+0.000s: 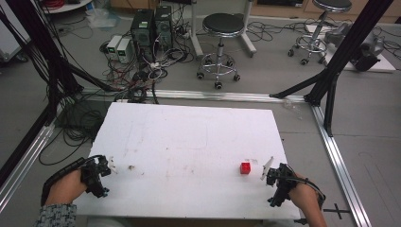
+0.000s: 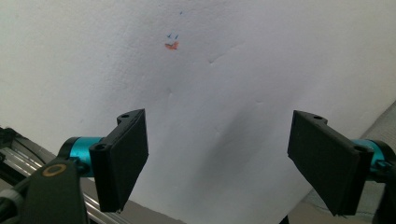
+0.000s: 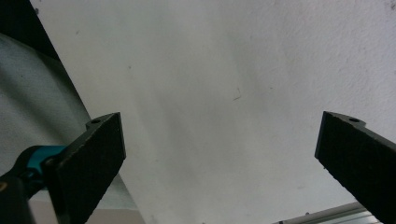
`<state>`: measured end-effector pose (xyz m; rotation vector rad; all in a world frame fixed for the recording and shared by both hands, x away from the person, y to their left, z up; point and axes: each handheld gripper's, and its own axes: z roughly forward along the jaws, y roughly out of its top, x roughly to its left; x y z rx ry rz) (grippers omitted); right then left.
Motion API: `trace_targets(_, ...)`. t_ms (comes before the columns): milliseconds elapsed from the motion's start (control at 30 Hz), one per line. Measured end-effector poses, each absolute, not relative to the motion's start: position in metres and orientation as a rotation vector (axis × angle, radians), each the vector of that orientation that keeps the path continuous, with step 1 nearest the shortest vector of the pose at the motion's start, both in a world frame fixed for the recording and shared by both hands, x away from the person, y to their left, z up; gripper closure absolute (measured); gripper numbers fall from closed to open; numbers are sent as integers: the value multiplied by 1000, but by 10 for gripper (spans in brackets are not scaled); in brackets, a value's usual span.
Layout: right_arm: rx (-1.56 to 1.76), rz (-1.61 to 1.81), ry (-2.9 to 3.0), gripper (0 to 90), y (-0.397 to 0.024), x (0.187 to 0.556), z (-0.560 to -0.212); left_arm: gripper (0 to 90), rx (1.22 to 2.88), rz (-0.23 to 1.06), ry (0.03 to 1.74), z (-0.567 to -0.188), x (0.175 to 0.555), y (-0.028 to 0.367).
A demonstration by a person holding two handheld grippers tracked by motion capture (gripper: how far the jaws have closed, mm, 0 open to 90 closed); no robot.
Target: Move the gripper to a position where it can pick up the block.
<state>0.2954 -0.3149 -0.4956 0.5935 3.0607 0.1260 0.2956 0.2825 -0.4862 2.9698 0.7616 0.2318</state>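
Both grippers rest at the near corners of the white foam-board counter (image 1: 189, 142), fingers spread wide and empty. The small red cube (image 1: 245, 168) sits just beside the right gripper (image 1: 267, 169), well apart from the left gripper (image 1: 111, 163). A hasty reach could knock it off the near edge.

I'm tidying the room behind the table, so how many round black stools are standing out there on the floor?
2. One stool stands behind the table's middle, beside the computer towers. The other stool is at the far right, its seat cut by the top edge.
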Motion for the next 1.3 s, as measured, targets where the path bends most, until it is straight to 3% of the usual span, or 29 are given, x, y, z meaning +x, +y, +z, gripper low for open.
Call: trace_targets(1300,568,135,3051,9,-318,297,-492,207,2955,244,779,-482,296,278)
